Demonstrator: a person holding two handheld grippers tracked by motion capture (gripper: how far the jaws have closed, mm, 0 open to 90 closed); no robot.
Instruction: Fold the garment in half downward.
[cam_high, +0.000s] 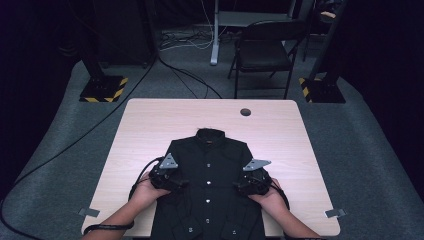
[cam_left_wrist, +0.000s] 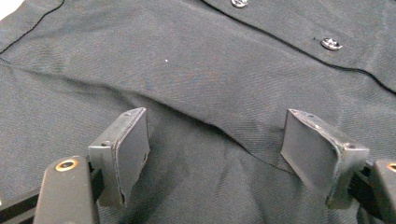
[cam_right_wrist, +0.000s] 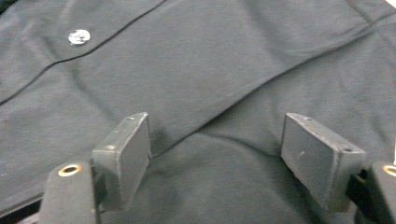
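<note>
Running off the bottom edge of the high view, the black shirt (cam_high: 210, 185) is hiding its hem and lying buttoned, collar away from the person, in the middle of the pale wooden table (cam_high: 150, 130). The left gripper (cam_high: 181, 183) and right gripper (cam_high: 239, 186) are hovering over the shirt's sides, jaws standing wide with only a fabric fold between. Beyond the table, a dark chair (cam_high: 262, 50) is standing on grey carpet.
</note>
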